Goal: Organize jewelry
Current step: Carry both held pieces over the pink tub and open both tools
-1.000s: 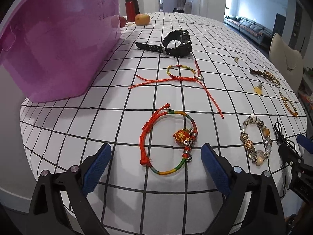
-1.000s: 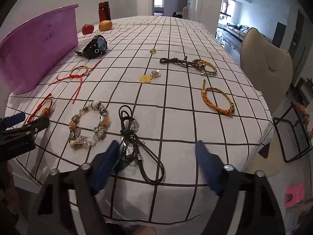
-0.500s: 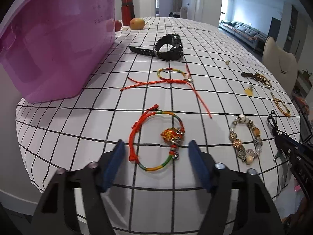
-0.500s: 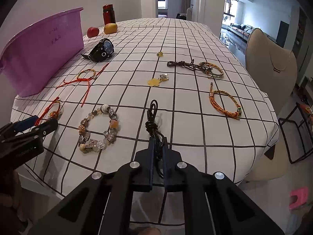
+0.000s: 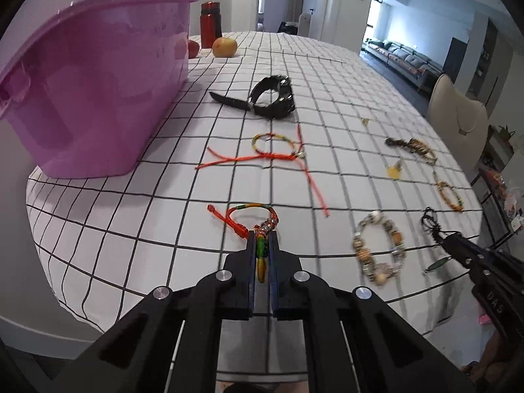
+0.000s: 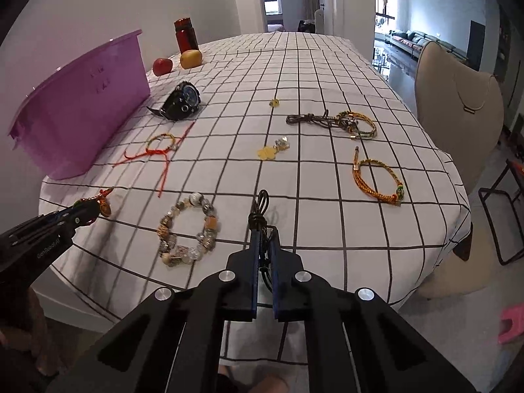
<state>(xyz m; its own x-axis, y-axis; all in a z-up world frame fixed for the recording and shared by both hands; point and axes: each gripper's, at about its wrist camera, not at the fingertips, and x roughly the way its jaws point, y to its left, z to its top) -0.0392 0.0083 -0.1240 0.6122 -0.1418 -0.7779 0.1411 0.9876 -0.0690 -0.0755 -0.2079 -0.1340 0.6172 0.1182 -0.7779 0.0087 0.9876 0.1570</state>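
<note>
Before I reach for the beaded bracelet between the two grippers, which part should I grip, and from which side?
Judging by its pose, grip the near arc of the beaded bracelet from above. It lies flat as an open ring on the tablecloth, so one finger can go inside the loop and one outside. The big beads may slip; pinching between two beads seems safer.

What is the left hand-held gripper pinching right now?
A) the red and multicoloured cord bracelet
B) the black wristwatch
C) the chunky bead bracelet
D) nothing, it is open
A: the left hand-held gripper has its jaws shut on the red and multicoloured cord bracelet, while the black wristwatch and chunky bead bracelet lie untouched on the tablecloth.
</note>
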